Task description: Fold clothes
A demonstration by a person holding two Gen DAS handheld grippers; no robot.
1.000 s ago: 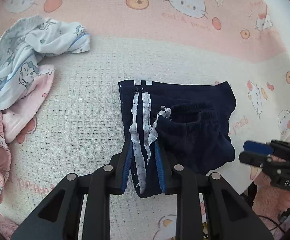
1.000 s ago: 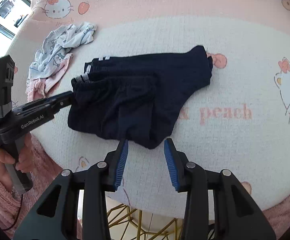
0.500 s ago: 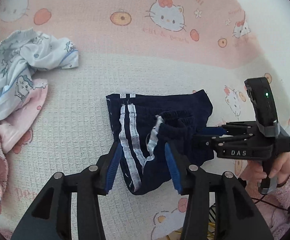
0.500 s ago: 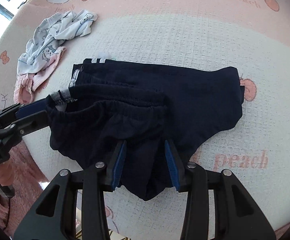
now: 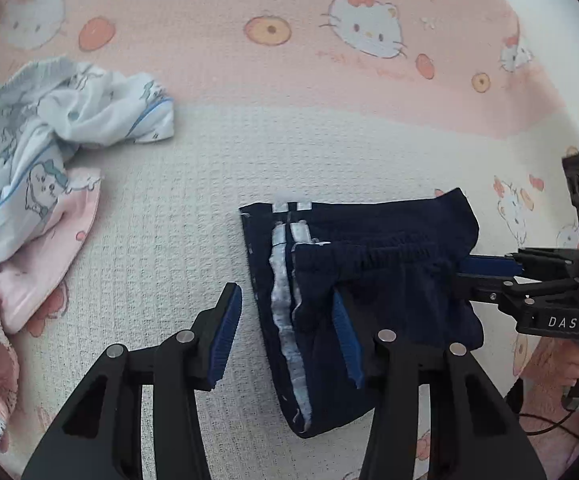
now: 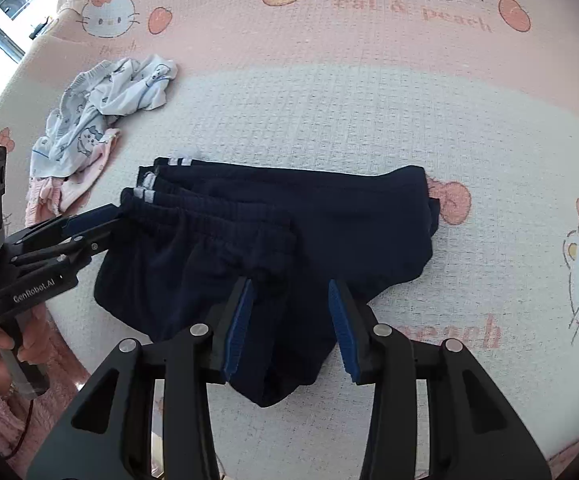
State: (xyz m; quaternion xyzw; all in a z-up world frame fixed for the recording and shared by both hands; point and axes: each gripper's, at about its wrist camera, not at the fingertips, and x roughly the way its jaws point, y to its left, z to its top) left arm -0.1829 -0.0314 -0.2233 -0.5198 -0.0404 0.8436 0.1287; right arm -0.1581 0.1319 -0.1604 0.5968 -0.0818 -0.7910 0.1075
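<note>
**Navy shorts lie folded between two grippers**

The navy shorts (image 6: 273,236) lie folded on the pink-and-white cartoon-print blanket (image 6: 369,112), their white side stripes toward the left gripper (image 5: 285,338). That gripper's jaws stand apart and are closing slightly; the striped edge sits between them, one pad on the fabric, the other off it over the blanket. The right gripper (image 6: 291,328) has its jaws partly open astride the near edge of the shorts, pads beside the cloth without a clear pinch. A crumpled pile of pale printed clothes (image 5: 49,152) lies well apart.
</note>
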